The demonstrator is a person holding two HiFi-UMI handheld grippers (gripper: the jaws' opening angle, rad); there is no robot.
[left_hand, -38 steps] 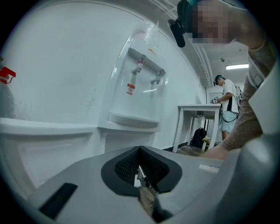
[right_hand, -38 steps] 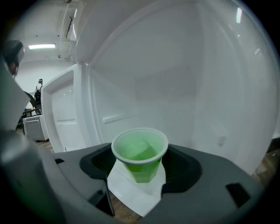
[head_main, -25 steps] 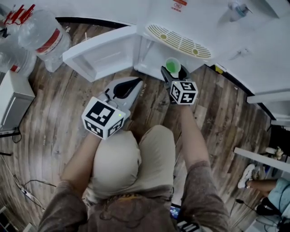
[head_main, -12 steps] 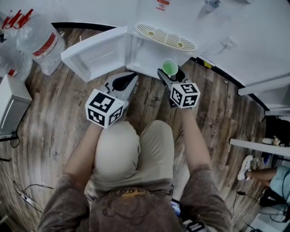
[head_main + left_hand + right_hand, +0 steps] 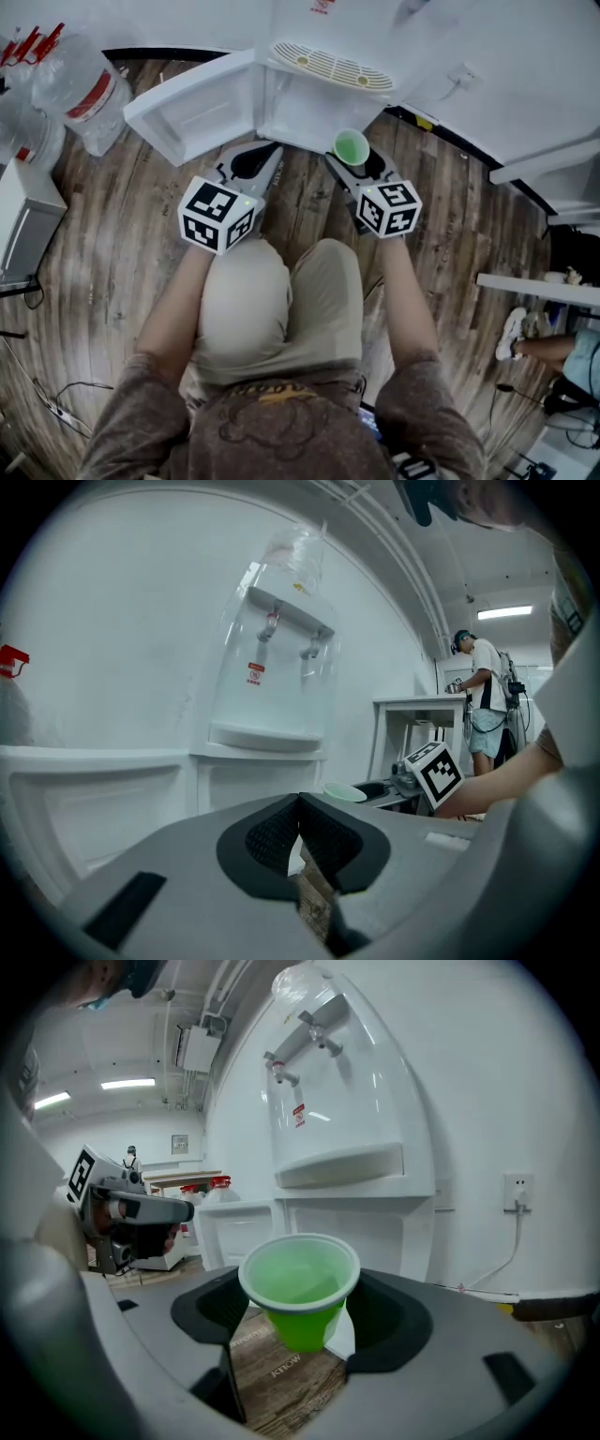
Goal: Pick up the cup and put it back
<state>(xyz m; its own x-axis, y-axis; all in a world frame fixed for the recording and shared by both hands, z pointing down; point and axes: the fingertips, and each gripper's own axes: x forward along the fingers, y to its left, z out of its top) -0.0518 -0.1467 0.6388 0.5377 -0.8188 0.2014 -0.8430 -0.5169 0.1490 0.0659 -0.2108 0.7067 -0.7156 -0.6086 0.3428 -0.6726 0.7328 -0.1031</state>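
Cup (image 5: 298,1283) clamped upright in right gripper (image 5: 358,163) before water dispenser (image 5: 337,1101), cabinet door (image 5: 192,108) open; left gripper (image 5: 300,805) clenched empty.

The lower compartment (image 5: 305,112) of the water dispenser (image 5: 328,23) stood open at top centre of the head view. Its mouth was unblocked straight ahead of the green cup (image 5: 352,147) clamped in the right gripper (image 5: 353,159). The drip tray (image 5: 333,66) overhung that opening. The compartment door (image 5: 192,112), angled out toward the upper left, walled off that side, and the closed, empty left gripper (image 5: 255,157) lay just beside its hinged end. Bare wood floor (image 5: 309,206) ran between the two grippers. Water jugs (image 5: 84,80) crowded the upper-left corner, a white box (image 5: 23,220) filled the left edge, and cables (image 5: 42,394) trailed across the lower left. A white table (image 5: 539,286) closed the right edge.
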